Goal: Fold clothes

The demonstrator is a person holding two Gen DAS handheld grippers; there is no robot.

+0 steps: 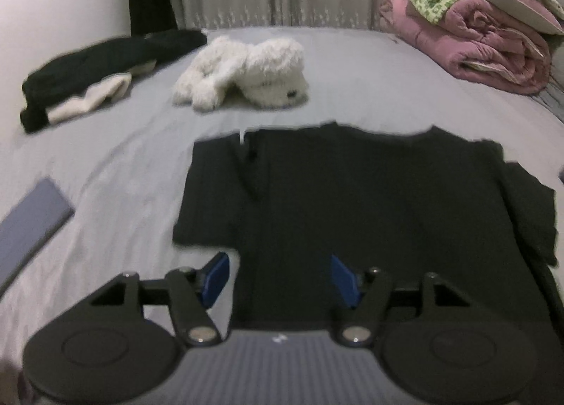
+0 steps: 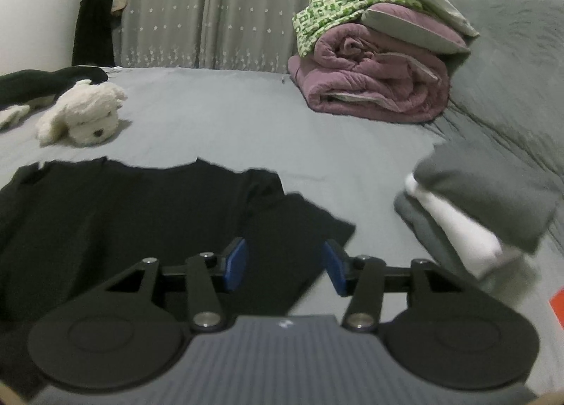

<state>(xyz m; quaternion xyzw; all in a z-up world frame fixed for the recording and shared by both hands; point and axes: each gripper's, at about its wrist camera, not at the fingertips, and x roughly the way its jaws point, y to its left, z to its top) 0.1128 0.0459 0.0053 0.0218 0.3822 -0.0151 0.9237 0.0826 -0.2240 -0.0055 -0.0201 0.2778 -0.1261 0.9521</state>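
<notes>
A black T-shirt (image 1: 352,200) lies flat on the grey bed sheet (image 1: 141,165), neckline at the far edge, its right sleeve (image 2: 299,225) spread out to the side. My left gripper (image 1: 278,280) hovers over the shirt's near left part, open, with nothing between its blue pads (image 1: 215,274). In the right wrist view the same T-shirt (image 2: 123,214) fills the left half. My right gripper (image 2: 283,265) hangs above the right sleeve, open, nothing between its pads (image 2: 236,264).
A white plush dog (image 1: 246,73) and a black and cream garment (image 1: 88,77) lie at the far left. A rolled pink quilt (image 2: 370,87) with green-patterned cloth sits far right. Folded grey and white clothes (image 2: 476,207) are stacked to the right. A grey-blue flat object (image 1: 31,225) lies left.
</notes>
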